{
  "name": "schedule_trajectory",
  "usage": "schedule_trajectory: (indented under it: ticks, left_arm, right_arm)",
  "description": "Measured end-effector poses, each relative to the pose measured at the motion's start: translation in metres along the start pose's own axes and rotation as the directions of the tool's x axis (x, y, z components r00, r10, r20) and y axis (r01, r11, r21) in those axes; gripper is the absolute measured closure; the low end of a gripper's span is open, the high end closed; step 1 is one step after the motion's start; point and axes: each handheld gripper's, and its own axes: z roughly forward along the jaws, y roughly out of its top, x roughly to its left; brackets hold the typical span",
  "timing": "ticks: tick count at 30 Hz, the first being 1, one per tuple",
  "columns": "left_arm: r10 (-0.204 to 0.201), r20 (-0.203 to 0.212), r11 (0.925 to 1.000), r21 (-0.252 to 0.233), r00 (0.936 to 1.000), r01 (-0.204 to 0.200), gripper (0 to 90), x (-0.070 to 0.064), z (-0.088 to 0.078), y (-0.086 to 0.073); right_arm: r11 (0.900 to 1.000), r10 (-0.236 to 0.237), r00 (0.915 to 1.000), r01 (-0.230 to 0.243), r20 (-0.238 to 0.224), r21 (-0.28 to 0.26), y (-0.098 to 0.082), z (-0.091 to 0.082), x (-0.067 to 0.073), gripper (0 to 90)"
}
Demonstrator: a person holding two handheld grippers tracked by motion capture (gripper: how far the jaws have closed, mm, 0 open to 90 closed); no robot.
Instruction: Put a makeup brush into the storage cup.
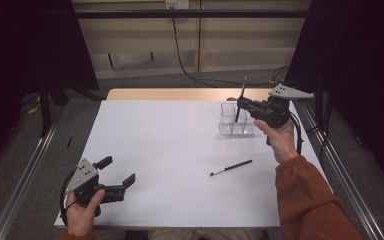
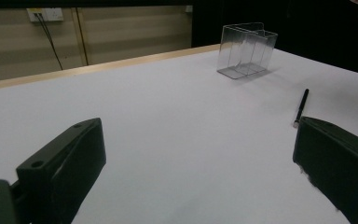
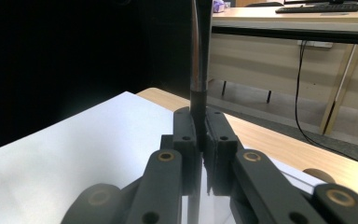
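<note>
Gripping a thin black pen (image 1: 240, 100), the right hand-held gripper (image 1: 243, 105) is held above a clear box (image 1: 236, 121) near the far right of the white desk (image 1: 170, 150). The pen is clamped between the closed jaws and stands almost upright, its top tilted slightly away, with its lower end over the box's open top; whether the tip is inside the box cannot be told. In the right gripper view the pen (image 3: 199, 70) is seen pinched between the two black jaws and rising out of the top of the frame.

A second pen (image 1: 231, 167) lies flat on the desk, nearer the person and well apart from the box.

At the near left corner the left hand-held gripper (image 1: 117, 171) is held low over the desk with its jaws spread wide and nothing between them. In the left gripper view the box (image 2: 246, 50) and the lying pen (image 2: 301, 108) are seen beyond those jaws.
</note>
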Motion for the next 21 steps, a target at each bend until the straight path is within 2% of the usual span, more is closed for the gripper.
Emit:
schedule_trajectory:
  ticks: [4, 16, 21]
  left_arm:
    - [0.0, 0.002, 1.0, 0.004, 1.0, 0.0, 2.4, 0.0, 0.001, 0.0]
    - [0.011, 0.01, 0.9999, 0.009, 0.9999, -0.011, 2.4, 0.001, 0.002, 0.0]
    - [0.014, 0.011, 0.9999, 0.008, 0.9999, -0.014, 2.4, 0.001, 0.002, 0.001]
  right_arm:
    - [1.0, 0.026, 0.9996, -0.025, 0.009, -0.015, 0.003, 0.006, -0.006, 84.1]
    - [1.0, 0.011, 0.9976, -0.011, 0.068, 0.0, 0.007, 0.016, -0.02, 84.1]
    - [1.0, 0.026, 0.9948, -0.027, 0.098, 0.012, 0.002, 0.024, -0.026, 84.1]
